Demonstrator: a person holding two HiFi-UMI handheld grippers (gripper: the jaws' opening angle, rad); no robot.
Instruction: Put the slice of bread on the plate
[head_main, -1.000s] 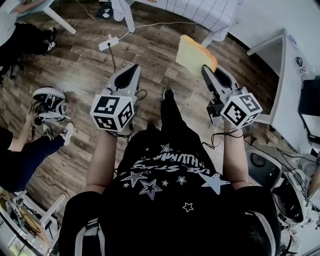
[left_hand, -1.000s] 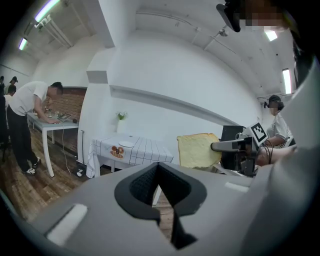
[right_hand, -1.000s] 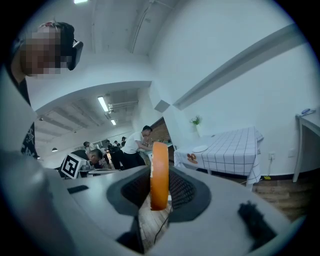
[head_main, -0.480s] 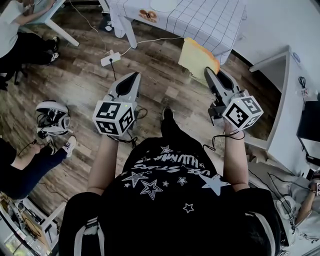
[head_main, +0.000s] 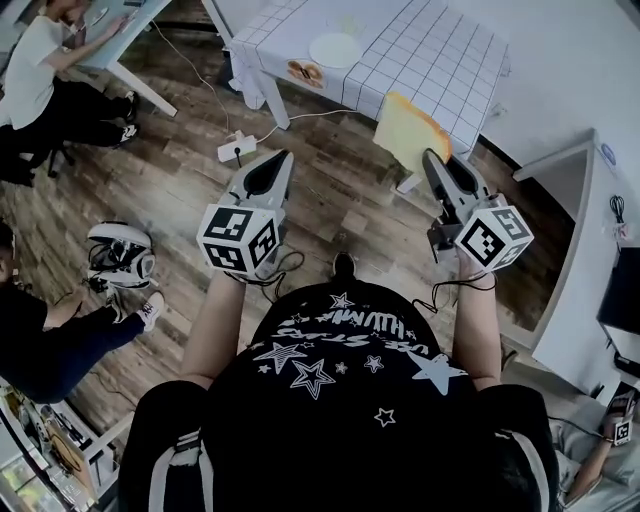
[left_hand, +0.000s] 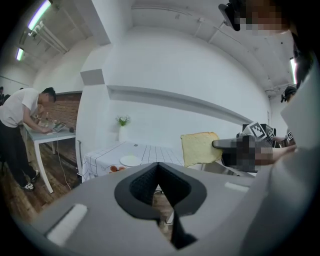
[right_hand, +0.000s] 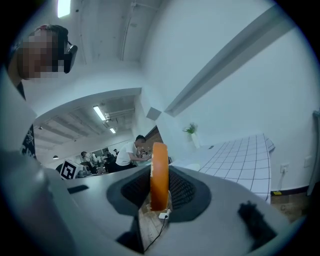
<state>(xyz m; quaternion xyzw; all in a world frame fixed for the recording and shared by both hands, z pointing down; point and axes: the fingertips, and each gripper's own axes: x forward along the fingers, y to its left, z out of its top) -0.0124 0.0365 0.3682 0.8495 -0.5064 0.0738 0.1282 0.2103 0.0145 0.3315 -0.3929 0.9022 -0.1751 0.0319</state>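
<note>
Head view has the slice of bread (head_main: 408, 128) standing upright in the right claw (head_main: 434, 158). It is clamped by its lower edge and held in the air at the near edge of the surface (head_main: 440, 60) with the checked cloth. Right gripper view confirms the grip: the crust edge sits squeezed between both pads. The left claw (head_main: 274, 160) is closed to a point with nothing in it, above the wooden floor (head_main: 170, 170). The plate (head_main: 334, 50) lies bare on the surface, well beyond the bread. The pick-up looks done. What remains, by my reading, is carrying the slice over the plate, lowering it flat and letting go.
</note>
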